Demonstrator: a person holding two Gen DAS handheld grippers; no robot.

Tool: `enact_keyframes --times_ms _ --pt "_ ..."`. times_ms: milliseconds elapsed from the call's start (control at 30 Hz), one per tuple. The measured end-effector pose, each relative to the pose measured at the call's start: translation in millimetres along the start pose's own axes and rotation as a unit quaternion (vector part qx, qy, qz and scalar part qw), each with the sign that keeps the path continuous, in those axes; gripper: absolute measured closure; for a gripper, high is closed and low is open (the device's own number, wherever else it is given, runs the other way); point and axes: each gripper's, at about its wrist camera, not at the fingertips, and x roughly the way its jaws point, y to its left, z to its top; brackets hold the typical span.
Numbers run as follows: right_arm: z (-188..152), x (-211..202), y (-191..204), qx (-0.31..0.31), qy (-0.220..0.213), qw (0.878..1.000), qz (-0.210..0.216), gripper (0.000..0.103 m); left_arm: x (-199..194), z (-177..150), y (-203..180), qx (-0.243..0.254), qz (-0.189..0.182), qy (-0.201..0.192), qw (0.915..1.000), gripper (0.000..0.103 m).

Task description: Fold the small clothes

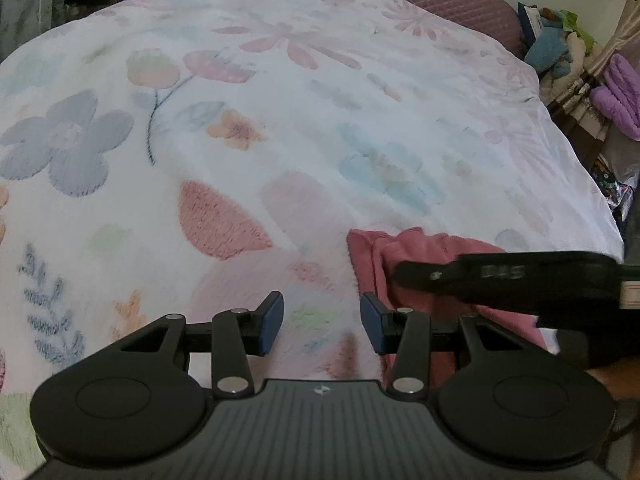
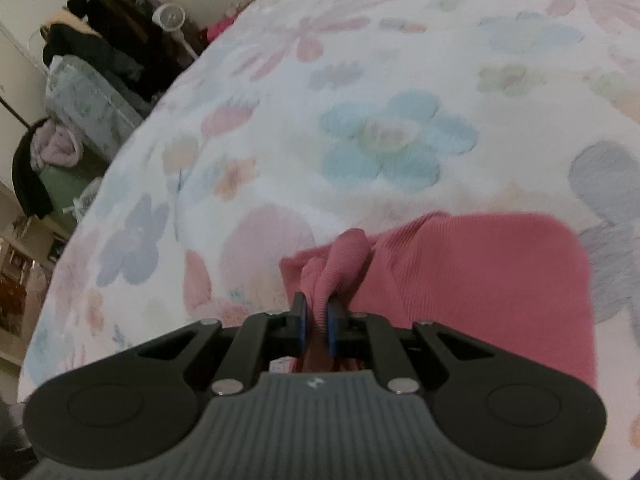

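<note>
So far we have only a start: our right gripper point(image 2: 315, 320) pinches a bunched edge of the pink garment point(image 2: 480, 272), lying at five o'clock on the floral bedspread point(image 1: 280, 120); our left gripper point(image 1: 322, 324) gapes empty, folds remaining.

Flowered blanket point(image 1: 280, 128) bare ahead & left; pink garment point(image 1: 420, 256) + right tool point(image 1: 400, 274) block right.
</note>
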Motion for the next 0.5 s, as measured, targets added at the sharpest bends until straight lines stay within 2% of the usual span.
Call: enact_keyframes --times_ms 133,200,267,367,500 --pt "-1.1 15.7 8.8 -0.025 0.023 0.999 -0.03 0.095 -0.7 -2.7 -1.4 -0.004 0.005 0.009 0.9999 0.051" --pt "2.7 8.3 15.5 -0.038 0.025 0.998 -0.042 0.086 -6.8 -3.9 -5.3 0.004 0.01 0.015 0.9998 0.051" --pt "5.7 -18.4 23.3 -0.052 0.015 0.998 -0.043 0.069 -17.1 -5.3 -11.8 0.023 0.023 0.021 0.9993 0.051" --pt "3.1 -76.2 29.7 -0.08 -0.014 0.996 -0.023 0.058 -34.5 -10.7 -22.9 0.049 0.043 0.034 0.9973 0.051" --pt "-16.9 -142.5 9.9 -0.097 -0.05 0.994 -0.022 0.053 -52.0 -29.3 -36.1 0.066 0.044 0.038 0.9961 0.051"
